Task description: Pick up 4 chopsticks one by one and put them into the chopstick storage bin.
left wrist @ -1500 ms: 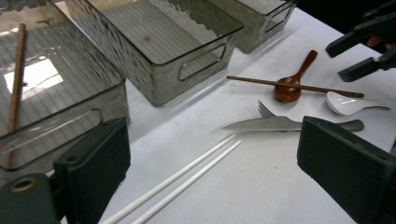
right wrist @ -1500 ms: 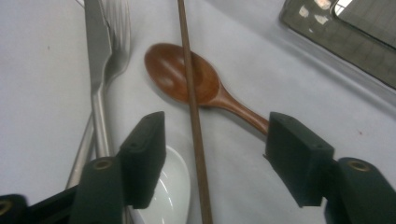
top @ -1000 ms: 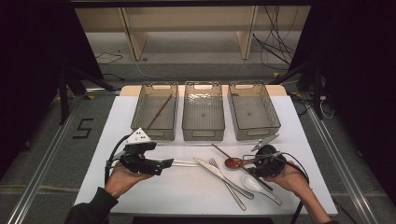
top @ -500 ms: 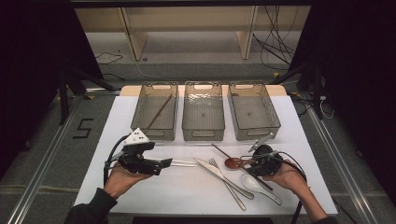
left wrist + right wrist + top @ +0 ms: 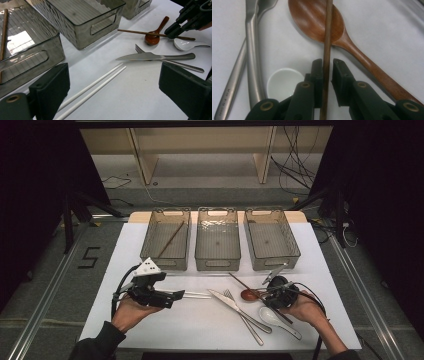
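Observation:
A brown chopstick (image 5: pixel 327 37) lies across the bowl of a wooden spoon (image 5: pixel 312 20) on the white table top (image 5: pixel 200 330). My right gripper (image 5: pixel 327 65) straddles this chopstick. Its jaws have just been closing and stand almost together, with a thin gap on one side. In the high view the right gripper (image 5: pixel 264 295) sits low at the table's right, by the spoon (image 5: pixel 248 294). My left gripper (image 5: pixel 112 95) is wide open above two white chopsticks (image 5: pixel 100 82) and holds nothing. The high view has the left gripper (image 5: pixel 176 296) at front left.
Three clear grey bins (image 5: pixel 217 265) stand in a row at the back; the left one (image 5: pixel 165 264) holds a brown chopstick (image 5: pixel 170 240). A knife (image 5: pixel 240 310), a fork (image 5: pixel 246 322) and a white ceramic spoon (image 5: pixel 277 319) lie beside the right gripper.
The right gripper has edged a little to the left at the brown chopstick. The left hand and gripper have stayed where they were.

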A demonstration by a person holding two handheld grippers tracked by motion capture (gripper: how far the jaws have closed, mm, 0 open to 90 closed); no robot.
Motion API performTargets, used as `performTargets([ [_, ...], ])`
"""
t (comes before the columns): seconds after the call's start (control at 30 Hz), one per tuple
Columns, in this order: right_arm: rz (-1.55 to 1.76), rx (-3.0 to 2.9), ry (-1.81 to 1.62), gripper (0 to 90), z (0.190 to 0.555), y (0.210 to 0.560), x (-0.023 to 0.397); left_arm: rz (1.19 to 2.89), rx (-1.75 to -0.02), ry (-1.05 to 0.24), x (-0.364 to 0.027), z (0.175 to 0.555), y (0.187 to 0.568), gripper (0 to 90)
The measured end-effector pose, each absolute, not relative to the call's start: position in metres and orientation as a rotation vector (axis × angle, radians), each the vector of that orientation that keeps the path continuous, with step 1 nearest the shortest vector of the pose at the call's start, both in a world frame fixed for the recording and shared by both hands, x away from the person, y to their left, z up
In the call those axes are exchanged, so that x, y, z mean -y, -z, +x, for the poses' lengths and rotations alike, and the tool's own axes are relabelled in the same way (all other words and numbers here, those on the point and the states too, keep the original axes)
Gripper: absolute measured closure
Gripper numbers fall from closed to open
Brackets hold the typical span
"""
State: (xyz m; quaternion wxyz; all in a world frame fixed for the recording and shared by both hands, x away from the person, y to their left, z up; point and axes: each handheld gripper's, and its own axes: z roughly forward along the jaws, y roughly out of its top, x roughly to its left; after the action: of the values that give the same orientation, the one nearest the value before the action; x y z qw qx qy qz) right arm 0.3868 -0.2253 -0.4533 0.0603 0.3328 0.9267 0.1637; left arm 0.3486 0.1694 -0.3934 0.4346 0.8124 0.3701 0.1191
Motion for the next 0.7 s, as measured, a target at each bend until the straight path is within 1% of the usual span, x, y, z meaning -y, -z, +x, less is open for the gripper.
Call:
performTargets([
  [0.13, 1.013, -2.809, -0.476, 82.9, 0.388, 0.455, 0.225, 2.023, -0.92, -0.299, -0.169, 0.349, 0.393, 9.2],
  [0.4, 0.972, -2.812, -0.467, 84.8, 0.386, 0.453, 0.223, 2.029, -0.916, -0.306, -0.169, 0.349, 0.394, 9.3],
  [0.7, 0.875, -2.784, -0.536, 85.0, 0.379, 0.435, 0.22, 2.046, -0.904, -0.298, -0.169, 0.35, 0.394, 9.7],
])
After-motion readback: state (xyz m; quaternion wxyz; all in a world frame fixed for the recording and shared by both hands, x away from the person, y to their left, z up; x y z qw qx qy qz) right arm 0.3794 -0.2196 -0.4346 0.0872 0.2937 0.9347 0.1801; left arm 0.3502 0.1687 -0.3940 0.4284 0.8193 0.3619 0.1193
